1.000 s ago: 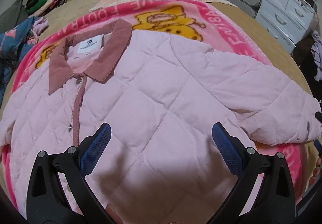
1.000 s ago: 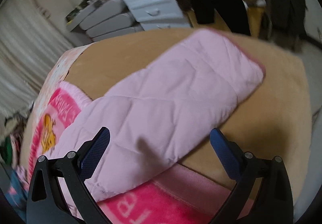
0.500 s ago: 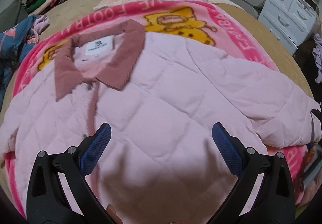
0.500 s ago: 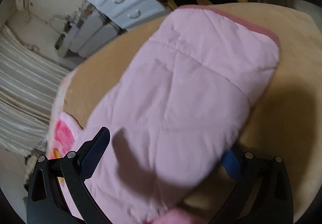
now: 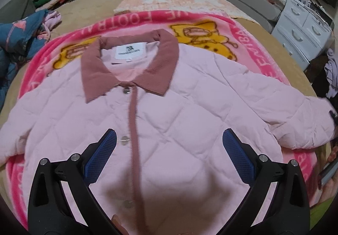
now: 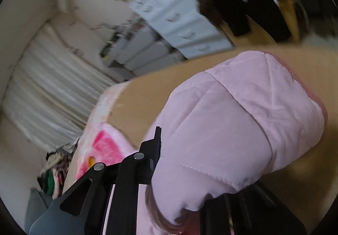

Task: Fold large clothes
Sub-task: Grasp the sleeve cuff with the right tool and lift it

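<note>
The quilted pink jacket (image 5: pixel 169 121) lies flat on the bed (image 5: pixel 101 4). Right hand-held gripper (image 6: pixel 181 192) is clamped on its sleeve (image 6: pixel 232 121); left hand-held gripper (image 5: pixel 169 150) hovers fully open, empty. Risk: the padded, slick sleeve slips free during folding.

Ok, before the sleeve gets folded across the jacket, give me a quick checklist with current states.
1. Right hand-held gripper shut on the sleeve: ok.
2. Sleeve cuff free of snags: ok, it hangs loose.
3. Left hand-held gripper open, holding nothing: ok.
4. Jacket lying flat, buttoned, on the pink blanket: ok.
5. Collar lying flat: ok.
6. Other sleeve laid out straight: cannot tell, runs off frame.
</note>
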